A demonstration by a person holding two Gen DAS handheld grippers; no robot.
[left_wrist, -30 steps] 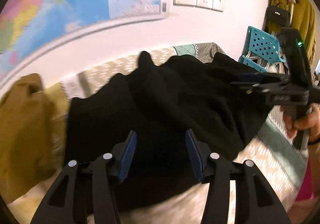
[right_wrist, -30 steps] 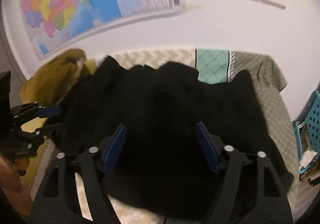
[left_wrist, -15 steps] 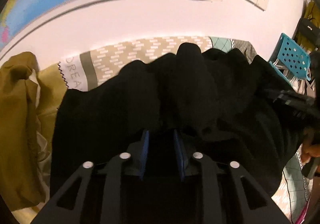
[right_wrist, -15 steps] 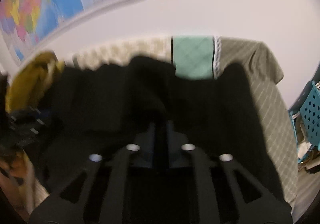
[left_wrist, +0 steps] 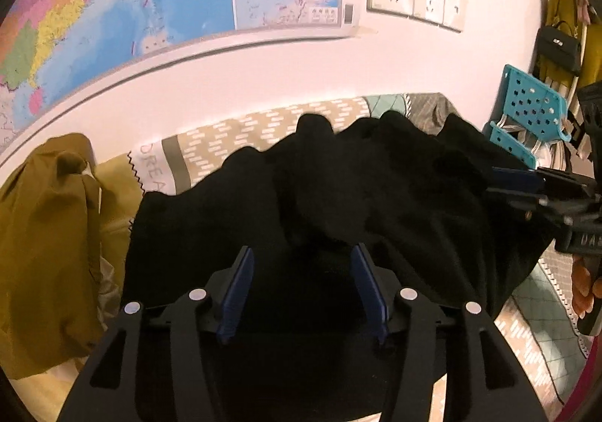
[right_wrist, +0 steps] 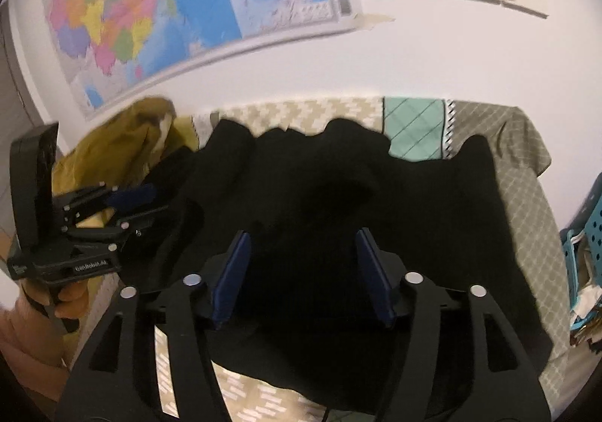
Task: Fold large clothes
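Note:
A large black garment (left_wrist: 338, 204) lies rumpled across a patterned bed cover (left_wrist: 233, 143); it also fills the middle of the right wrist view (right_wrist: 338, 196). My left gripper (left_wrist: 301, 264) is open, with its blue pads over the garment's near edge, holding nothing. My right gripper (right_wrist: 301, 245) is open too, above the garment's near part. Each gripper shows in the other's view: the right one at the garment's right side (left_wrist: 526, 188), the left one at its left side (right_wrist: 124, 204).
A mustard-yellow garment (left_wrist: 45, 252) is heaped at the left of the bed (right_wrist: 124, 143). A teal perforated basket (left_wrist: 530, 110) stands at the right. A map (left_wrist: 150, 0) and wall sockets (left_wrist: 414, 4) are on the wall behind.
Both grippers were open a second ago, shut on the black garment half a second ago, and are open again now. The garment has settled back down on the bed.

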